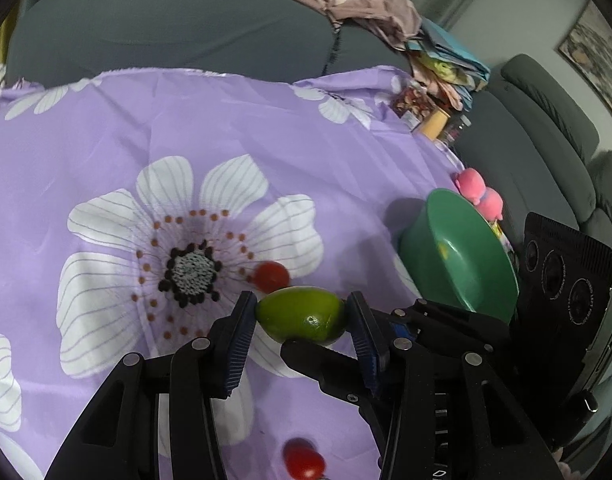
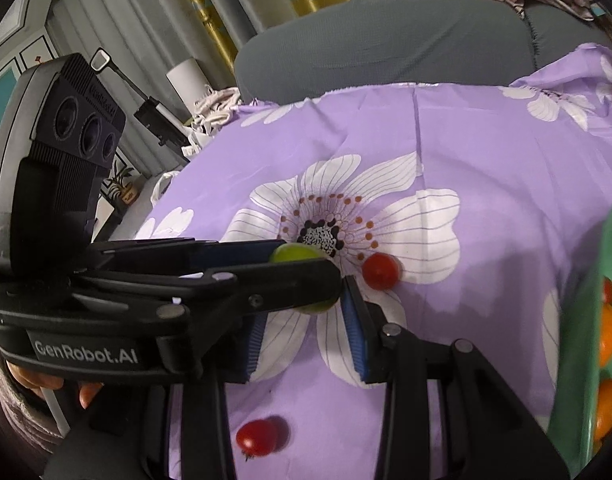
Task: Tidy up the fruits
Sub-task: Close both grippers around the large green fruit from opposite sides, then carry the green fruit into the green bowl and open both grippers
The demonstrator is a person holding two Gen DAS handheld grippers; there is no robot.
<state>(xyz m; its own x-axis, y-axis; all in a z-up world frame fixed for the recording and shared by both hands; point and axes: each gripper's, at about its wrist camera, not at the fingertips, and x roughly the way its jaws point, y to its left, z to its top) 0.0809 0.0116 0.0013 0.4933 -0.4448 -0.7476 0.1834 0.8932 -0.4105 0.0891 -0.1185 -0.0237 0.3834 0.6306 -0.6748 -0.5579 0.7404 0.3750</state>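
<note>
Black linkages and blue ribbed pads of my left gripper point(image 1: 302, 316) fill the near edge of the left wrist view, its fingers pinching a smooth green oval fruit point(image 1: 301, 314) at both ends, clear of the lilac flower-print cloth point(image 1: 106, 140) that covers the bench. From the right wrist view the same gripper crosses in front, and most of the fruit is hidden behind its finger.

Moving rightward, one small red cherry tomato point(image 1: 271, 276) lies on the cloth just past the fruit, and another point(image 1: 304, 462) sits nearer me. Further right is the green plastic bowl point(image 1: 457, 248), tilted in this view, holding orange fruits point(image 2: 609, 336). My right gripper point(image 2: 306, 320) has its fingers apart with nothing between them.

My worry is the end-on grip: a rounded skin could squirt out if I swing fast toward the bowl. The two grippers are also close enough to knock together.
</note>
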